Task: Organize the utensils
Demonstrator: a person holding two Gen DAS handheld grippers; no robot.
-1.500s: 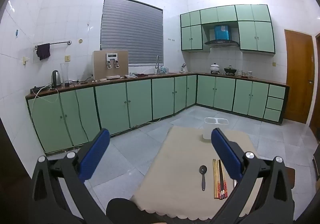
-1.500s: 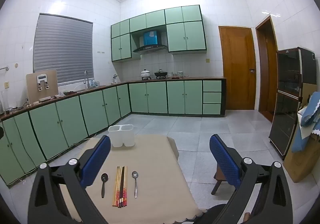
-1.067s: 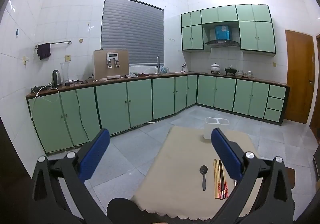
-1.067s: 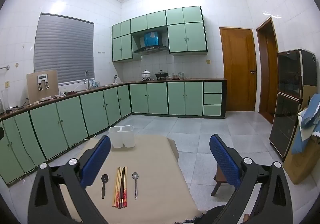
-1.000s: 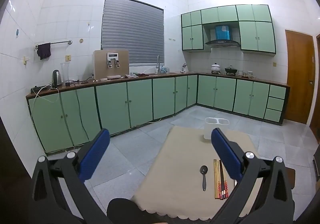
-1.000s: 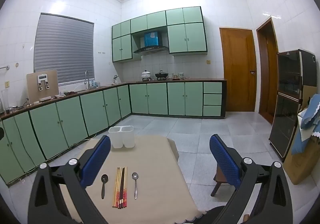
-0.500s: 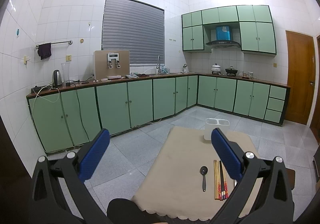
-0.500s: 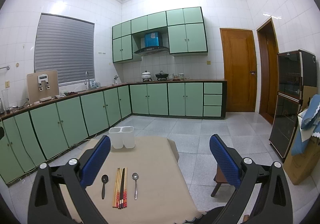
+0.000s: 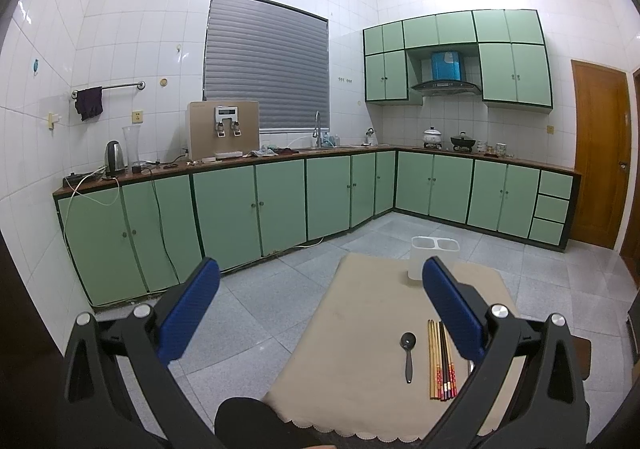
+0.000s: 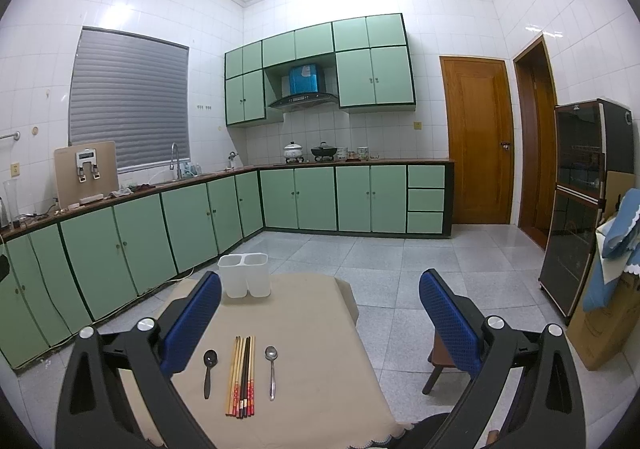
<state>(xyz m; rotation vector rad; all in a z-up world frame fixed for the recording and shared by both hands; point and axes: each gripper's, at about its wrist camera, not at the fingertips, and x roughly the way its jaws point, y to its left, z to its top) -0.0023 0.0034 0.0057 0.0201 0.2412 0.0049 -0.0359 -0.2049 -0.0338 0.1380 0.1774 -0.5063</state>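
Observation:
On a beige-clothed table (image 10: 304, 313) lie a black spoon (image 10: 208, 369), a bundle of several chopsticks (image 10: 242, 375) and a silver spoon (image 10: 271, 369), side by side. A white two-compartment holder (image 10: 244, 275) stands at the table's far edge. In the left wrist view the black spoon (image 9: 408, 355), chopsticks (image 9: 440, 359) and holder (image 9: 434, 257) show too; the silver spoon is mostly hidden behind the right finger. My left gripper (image 9: 320, 309) and right gripper (image 10: 320, 313) are both open and empty, held above the table's near edge.
Green cabinets (image 9: 248, 209) run along the left and far walls, with tiled floor (image 10: 400, 261) between them and the table. A wooden stool (image 10: 440, 361) stands right of the table. A dark cabinet (image 10: 580, 209) and a cardboard box (image 10: 600, 329) stand at right.
Both views have tilted very slightly; the utensils and holder have not moved. Both grippers stay open.

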